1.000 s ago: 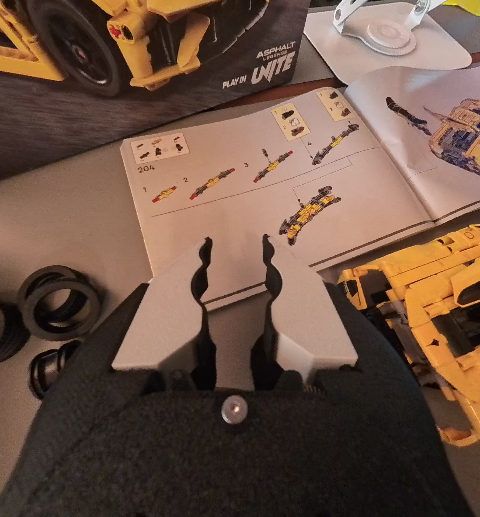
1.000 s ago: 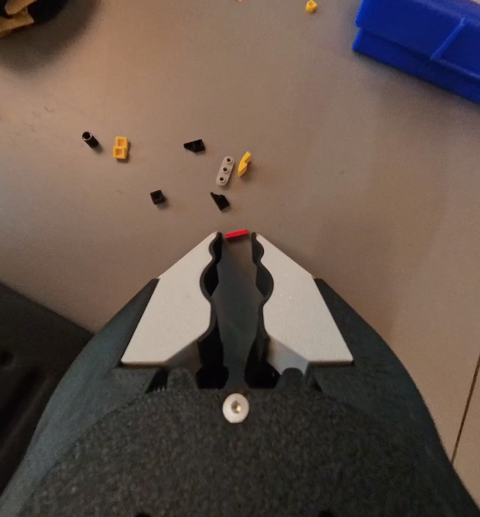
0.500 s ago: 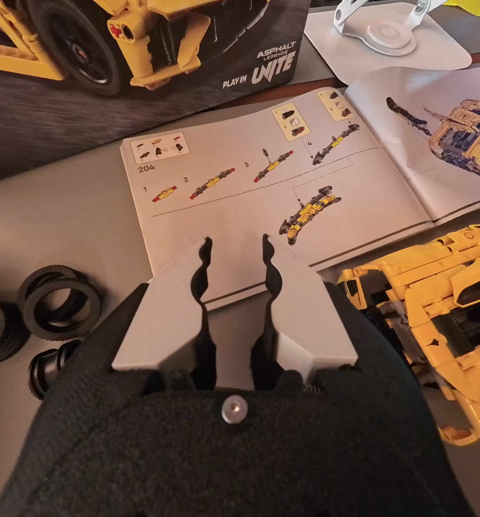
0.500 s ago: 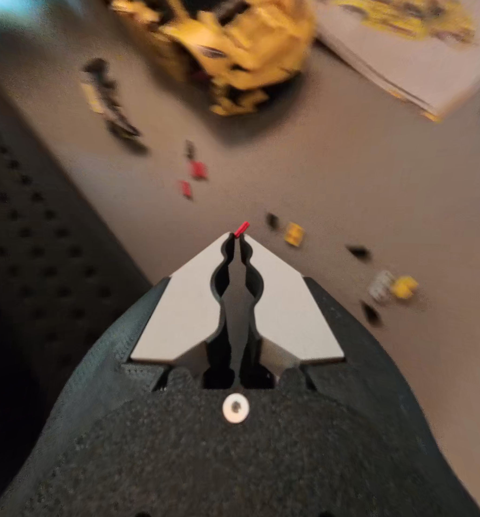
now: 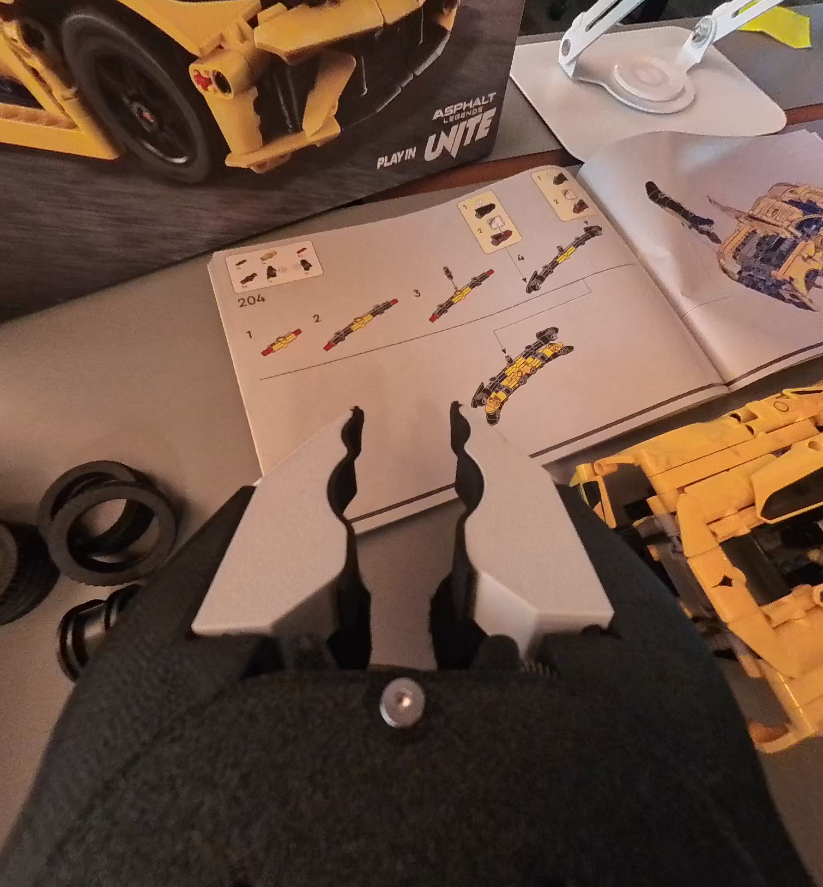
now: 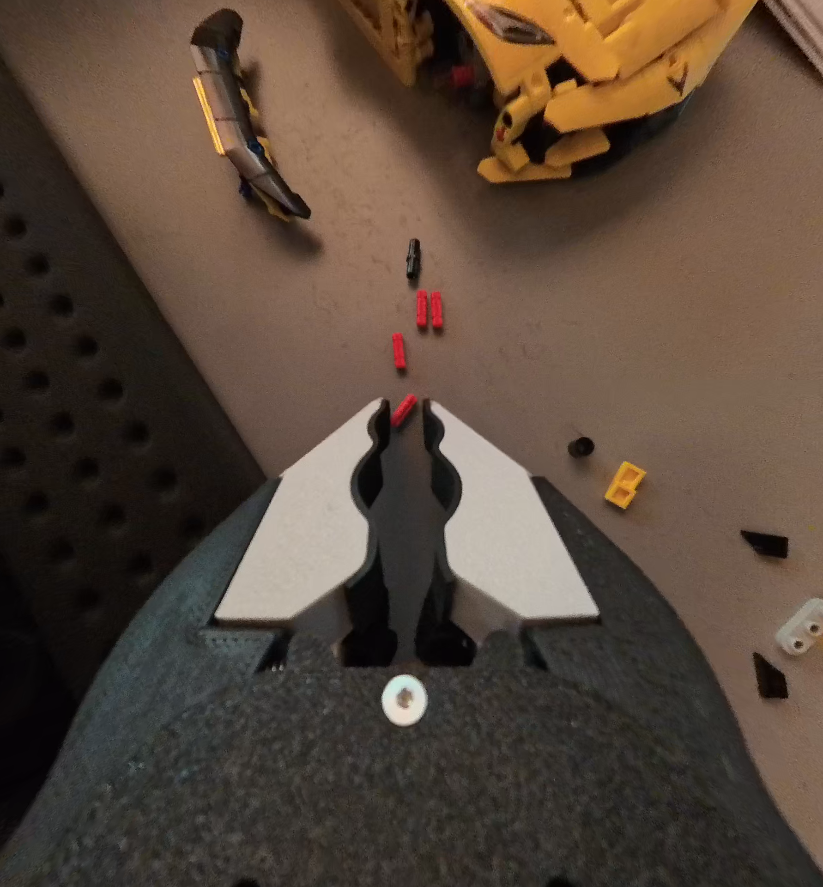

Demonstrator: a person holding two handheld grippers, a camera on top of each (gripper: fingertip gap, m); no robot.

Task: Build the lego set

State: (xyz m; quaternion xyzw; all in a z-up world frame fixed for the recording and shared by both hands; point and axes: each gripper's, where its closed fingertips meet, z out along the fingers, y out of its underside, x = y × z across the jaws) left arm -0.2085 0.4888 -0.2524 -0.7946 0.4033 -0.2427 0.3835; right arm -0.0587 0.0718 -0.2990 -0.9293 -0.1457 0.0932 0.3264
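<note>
My right gripper (image 6: 404, 405) holds a short red pin (image 6: 404, 409) slanted between its fingertips, low over the table; its jaws stand only slightly apart. Three more red pins (image 6: 429, 309) and a black pin (image 6: 413, 259) lie in a line just ahead. The yellow car model (image 6: 592, 72) sits at the far right, and it also shows in the left wrist view (image 5: 736, 528). My left gripper (image 5: 405, 412) is open and empty above the near edge of the open instruction booklet (image 5: 400, 288).
A black-and-yellow curved subassembly (image 6: 241, 129) lies far left beside a dark perforated mat (image 6: 40, 336). Small loose pieces lie to the right: a yellow piece (image 6: 624, 484), black wedges (image 6: 764, 545), a white three-hole piece (image 6: 805, 626). Black tyres (image 5: 107, 523) and the set's box (image 5: 208, 96) are by the left gripper. The tips of one gripper are about 45 cm away from the tips of the other. My left tips are about 45 cm from the yellow piece (image 6: 624, 484), my right tips only 8 cm.
My right gripper closed on the red pin, then swung left with it to the row of red pins; its jaws have widened slightly in the last half second. The left gripper has not moved.
</note>
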